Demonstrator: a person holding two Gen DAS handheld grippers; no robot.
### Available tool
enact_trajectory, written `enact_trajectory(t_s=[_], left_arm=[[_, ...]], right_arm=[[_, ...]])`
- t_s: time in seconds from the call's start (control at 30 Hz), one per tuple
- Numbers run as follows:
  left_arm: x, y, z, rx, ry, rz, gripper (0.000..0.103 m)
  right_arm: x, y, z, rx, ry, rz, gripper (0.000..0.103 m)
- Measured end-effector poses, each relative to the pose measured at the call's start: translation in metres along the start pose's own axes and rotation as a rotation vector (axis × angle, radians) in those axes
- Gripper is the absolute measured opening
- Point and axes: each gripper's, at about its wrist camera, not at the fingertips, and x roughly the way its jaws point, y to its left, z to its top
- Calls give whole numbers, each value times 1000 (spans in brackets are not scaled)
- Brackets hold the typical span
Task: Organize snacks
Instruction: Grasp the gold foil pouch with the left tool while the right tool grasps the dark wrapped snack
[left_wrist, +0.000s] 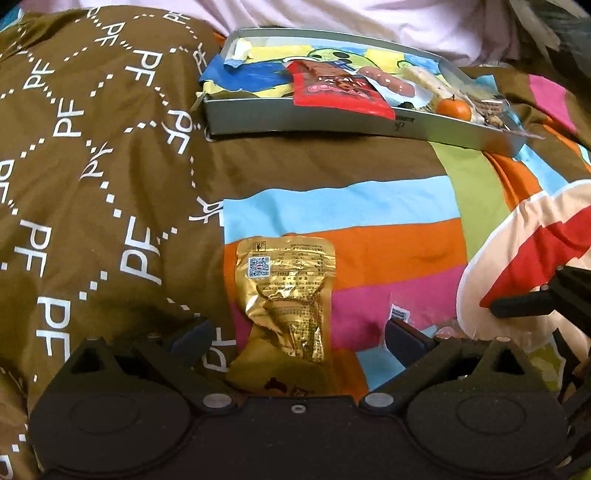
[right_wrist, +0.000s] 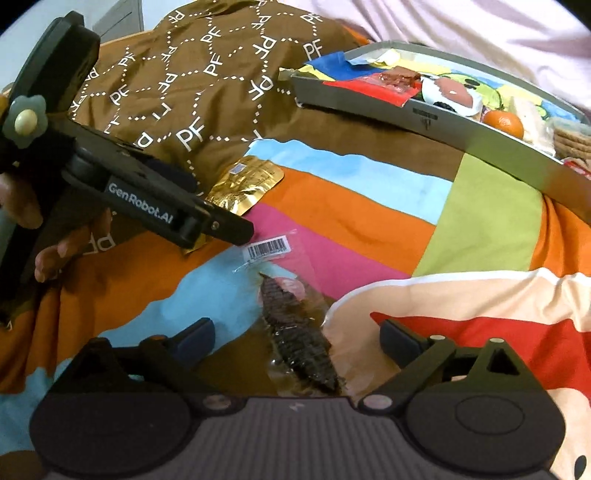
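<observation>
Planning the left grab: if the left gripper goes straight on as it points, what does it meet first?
The gold foil packet on the bedspread; it already lies between the left gripper's open fingers.

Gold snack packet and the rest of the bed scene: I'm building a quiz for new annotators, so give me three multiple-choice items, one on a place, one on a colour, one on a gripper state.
1. Where is the gold packet?
A. in the grey tray
B. on the bedspread, between the left gripper's fingers
C. under the orange

2. What colour is the large packet in the grey tray?
A. red
B. green
C. white

3. How does the right gripper stand over the clear pouch with a dark snack?
A. shut on it
B. open, fingers either side
C. out of view

Answers: 1 B, it lies on the striped cover in front of the left gripper, outside the tray. 2 A, the red packet leans over the tray's near wall. 3 B, both blue pads stand apart from the pouch.
</observation>
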Motion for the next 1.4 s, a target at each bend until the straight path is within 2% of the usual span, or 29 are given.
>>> enact_trajectory(t_s=[0.37, 0.57, 0.63, 0.73, 0.77, 0.83, 0.93, 1.07, 1.23, 1.4], left_arm=[[-4, 3, -4, -38, -21, 9, 96], [-8, 4, -7, -36, -35, 17, 90], [-9, 6, -7, -40, -39, 16, 85], [-10, 10, -8, -48, -46, 20, 76], [-10, 11, -9, -47, -47, 22, 75], [-10, 11, -9, -36, -46, 30, 64], [-9, 10, -9, -31, -43, 20, 59], [-6, 7, -9, -11, -39, 29, 61], [-3, 0, -10, 28, -34, 36, 74], [0, -7, -12, 63, -32, 56, 77]], right_arm=[[-2, 6, -2, 89, 7, -54, 93], [-6, 7, -3, 124, -7, -77, 80], [-8, 8, -3, 130, -10, -80, 69], [-9, 11, -3, 125, -10, -80, 62], [-10, 12, -3, 120, -11, -84, 62], [-10, 14, -2, 116, -14, -98, 60], [-10, 13, -1, 137, -21, -117, 59], [-10, 10, -1, 150, -33, -141, 59], [-10, 7, 0, 171, -38, -131, 62], [-10, 5, 0, 184, -41, -130, 66]])
